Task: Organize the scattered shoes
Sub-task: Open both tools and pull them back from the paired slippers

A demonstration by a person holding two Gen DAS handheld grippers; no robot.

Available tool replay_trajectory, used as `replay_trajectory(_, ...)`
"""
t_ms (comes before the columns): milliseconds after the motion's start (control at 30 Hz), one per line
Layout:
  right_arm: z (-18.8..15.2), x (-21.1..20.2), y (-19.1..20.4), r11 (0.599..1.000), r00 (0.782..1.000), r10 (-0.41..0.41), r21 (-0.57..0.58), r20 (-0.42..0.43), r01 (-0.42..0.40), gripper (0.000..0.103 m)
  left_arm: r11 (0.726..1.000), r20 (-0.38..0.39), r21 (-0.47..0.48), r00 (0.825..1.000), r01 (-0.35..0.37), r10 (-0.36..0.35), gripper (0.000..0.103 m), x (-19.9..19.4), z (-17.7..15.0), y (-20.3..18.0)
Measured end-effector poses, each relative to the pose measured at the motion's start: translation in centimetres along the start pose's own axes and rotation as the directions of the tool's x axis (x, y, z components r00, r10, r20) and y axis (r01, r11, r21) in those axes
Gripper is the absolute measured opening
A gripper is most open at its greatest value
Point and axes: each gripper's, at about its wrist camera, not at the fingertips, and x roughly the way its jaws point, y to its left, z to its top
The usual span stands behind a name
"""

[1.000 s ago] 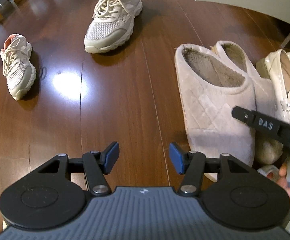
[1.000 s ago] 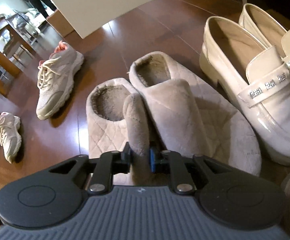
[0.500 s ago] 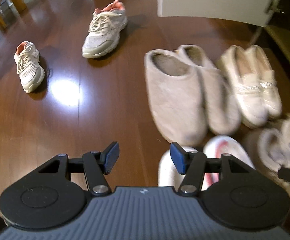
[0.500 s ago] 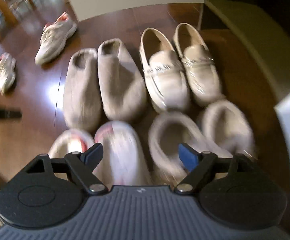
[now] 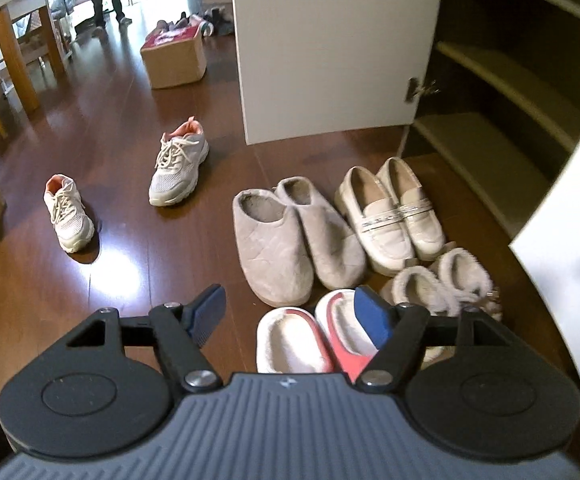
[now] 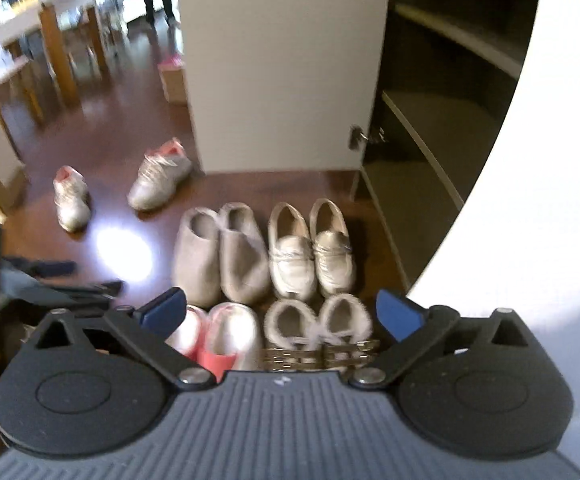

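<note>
Both the left gripper (image 5: 290, 312) and right gripper (image 6: 281, 314) are opening, empty, while the two stray sneakers (image 5: 177, 172) lie far left, nearer the left one.

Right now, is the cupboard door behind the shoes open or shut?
Open. The white door is swung out over the floor, and the dark shelves inside the cupboard show to its right in both views.

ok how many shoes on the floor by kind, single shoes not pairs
sneakers: 2, apart from each other
grey quilted slippers: 2
cream loafers: 2
fluffy slippers: 2
pink and white slippers: 2
total: 10
</note>
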Motion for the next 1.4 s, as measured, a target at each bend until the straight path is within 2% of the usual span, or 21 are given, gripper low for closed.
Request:
replay_trajectory(200, -4.8, -3.2, 2.1, 0.998, 0.999, 0.034, 0.047, -0.025, -0.033, 0.102, 0.999, -0.006, 0.045, 1.000, 0.005, -0.005, 0.073, -3.0, -3.4, -0.7)
replay_trajectory(367, -8.1, -3.4, 1.9, 0.994, 0.998, 0.000, 0.112, -0.070, 0.008, 0.102, 0.997, -0.054, 0.075, 0.998, 0.016, -0.012, 0.073, -3.6, -6.8, -1.1)
replay_trajectory(467, -9.7, -3.9, 1.5, 0.987, 0.997, -0.034, 0.157, -0.069, 0.044, 0.102, 0.995, -0.074, 0.091, 0.997, 0.028, -0.021, 0.073, -3.8, -8.0, -1.5)
replay_trajectory(667, -12.2, -6.0, 1.8, 0.984, 0.997, -0.044, 0.167, -0.059, 0.053, 0.102, 0.988, -0.089, 0.146, 0.995, 0.055, -0.043, 0.073, -5.2, -10.8, -2.8)
replay_trajectory(900, -12.7, -6.4, 1.6, 0.981, 0.998, -0.056, 0.184, -0.041, 0.062, 0.102, 0.981, -0.078, 0.186, 0.996, 0.058, -0.044, 0.074, -6.2, -11.8, -3.7)
replay_trajectory(1133, -12.4, -6.6, 1.9, 0.983, 0.999, -0.041, 0.178, -0.027, 0.045, 0.102, 0.984, -0.081, 0.170, 0.996, 0.047, -0.034, 0.074, -6.3, -11.9, -3.3)
replay_trajectory(1400, -11.0, -5.6, 2.7, 0.988, 0.999, -0.011, 0.156, -0.036, 0.016, 0.102, 0.990, -0.110, 0.129, 0.993, 0.063, -0.048, 0.075, -6.5, -10.0, -1.4)
